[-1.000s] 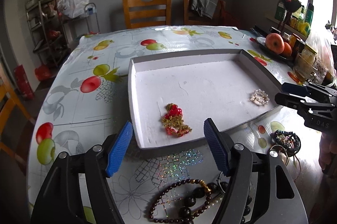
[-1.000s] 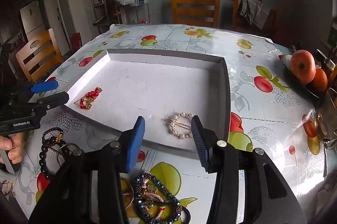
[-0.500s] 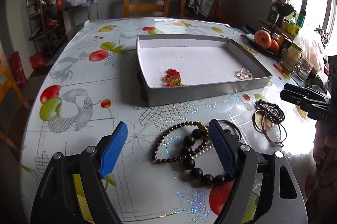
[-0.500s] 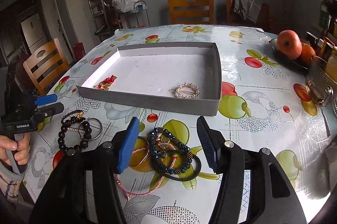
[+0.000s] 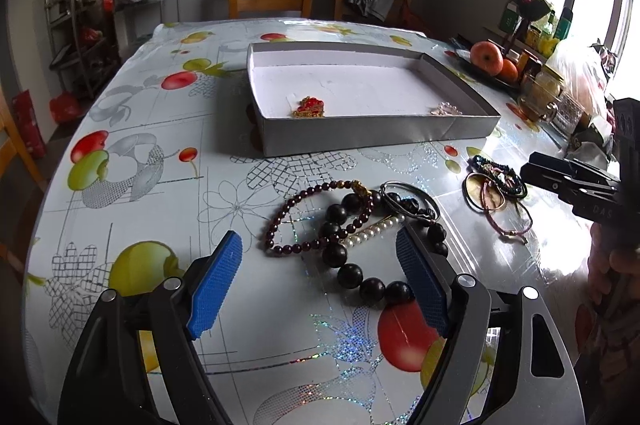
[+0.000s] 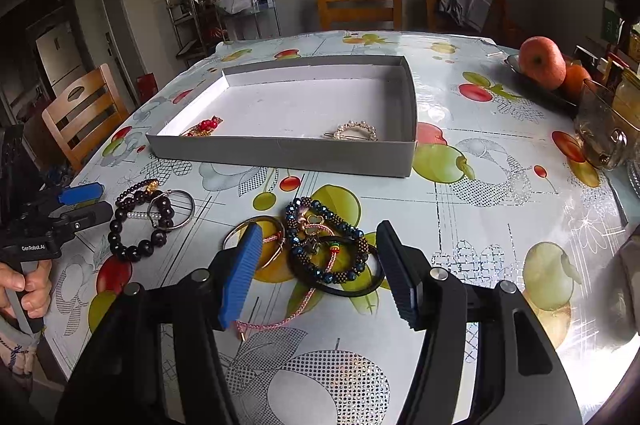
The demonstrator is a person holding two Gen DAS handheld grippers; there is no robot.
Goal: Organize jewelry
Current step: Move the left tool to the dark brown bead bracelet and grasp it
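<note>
Grey cardboard tray (image 5: pixel 360 133) mid-table on the fruit-print cloth (image 5: pixel 132 161), holding two pieces: red-and-gold charm (image 5: pixel 309 107) near its left end, pearl hair clip (image 6: pixel 356 131) near its right. Clip plain only from the right wrist; from the left, just a pale glint behind the front wall. Two heaps of jewelry outside the tray, in front of it. Left heap: garnet bead strand (image 5: pixel 316 213), big dark-bead bracelet (image 5: pixel 352 257), silver bangle (image 5: pixel 408 201), pearl bar (image 5: pixel 372 232), tangled together. Right heap: blue beaded bracelets (image 6: pixel 326 245), gold ring (image 6: pixel 256 241), black band (image 6: pixel 352 285), pink cord (image 6: pixel 276 317).

Left gripper (image 5: pixel 320 285) spread wide and empty over the left heap, dark beads between the blue pads, not pressed. Right gripper (image 6: pixel 320 269) just been opening, empty, straddling the right heap.

Compared with a second ago: both pulled back from the tray, heaps now centred between the pads.
</note>
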